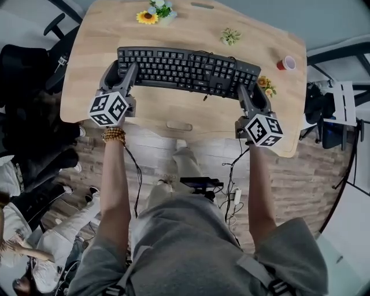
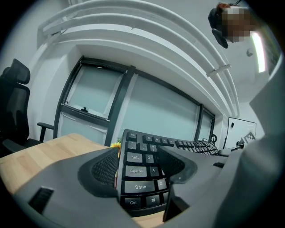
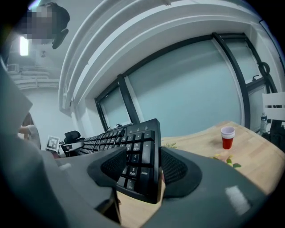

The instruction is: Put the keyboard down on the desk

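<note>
A keyboard [image 1: 188, 70] stretches across the middle of a desk [image 1: 167, 113], its left end clasped between the jaws of the left gripper [image 1: 122, 71] and its right end between those of the right gripper [image 1: 252, 96]. Behind it, a flower arrangement [image 1: 155, 13] stands at the far edge and a small plant [image 1: 230, 36] farther right. A cup [image 1: 287, 63] sits near the right edge, with a flower sprig [image 1: 266, 85] between it and the keyboard.

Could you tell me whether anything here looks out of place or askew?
The keyboard, clamped at its ends by the left gripper and right gripper, sits askew to the front edge of the desk, and a cable lies draped across its keys.
</note>
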